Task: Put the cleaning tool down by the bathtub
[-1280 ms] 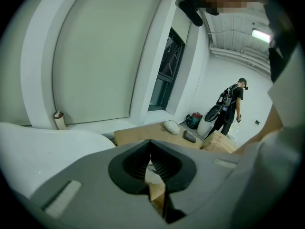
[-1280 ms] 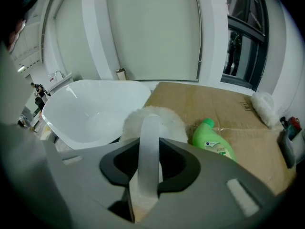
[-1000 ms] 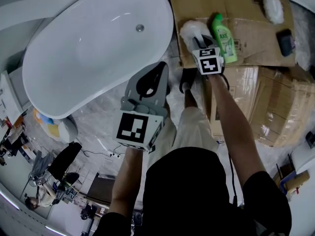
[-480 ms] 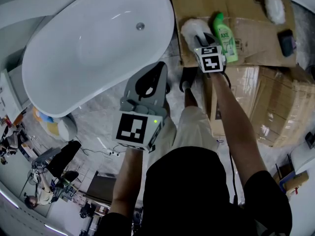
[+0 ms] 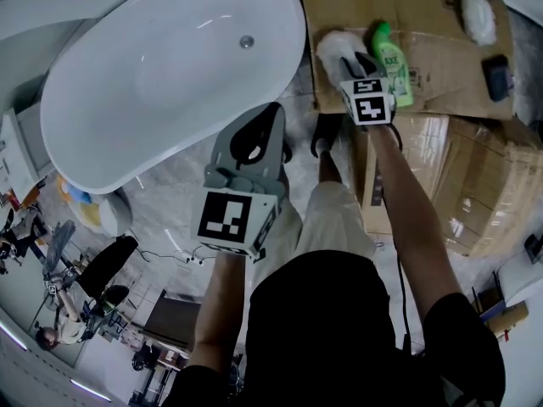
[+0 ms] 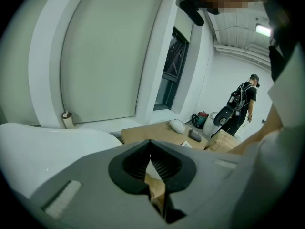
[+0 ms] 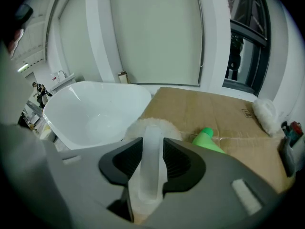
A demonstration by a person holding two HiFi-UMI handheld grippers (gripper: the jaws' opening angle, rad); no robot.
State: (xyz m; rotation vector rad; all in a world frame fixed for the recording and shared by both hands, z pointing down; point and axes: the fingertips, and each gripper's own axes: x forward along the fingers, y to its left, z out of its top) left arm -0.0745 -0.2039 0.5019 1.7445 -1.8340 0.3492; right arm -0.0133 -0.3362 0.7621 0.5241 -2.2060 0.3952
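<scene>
The right gripper [image 5: 355, 59] was held over the cardboard [image 5: 433, 19], its jaws being opened, and the pale handle of the cleaning tool [image 7: 151, 173] was seen standing between the pads. The tool's fluffy white head was seen just ahead of the jaws, at the cardboard's edge. The bathtub [image 5: 161, 83] was found to that gripper's left, and a green bottle [image 5: 392, 62] just to its right. The left gripper [image 6: 150, 150] was held with its jaws brought together on nothing.
</scene>
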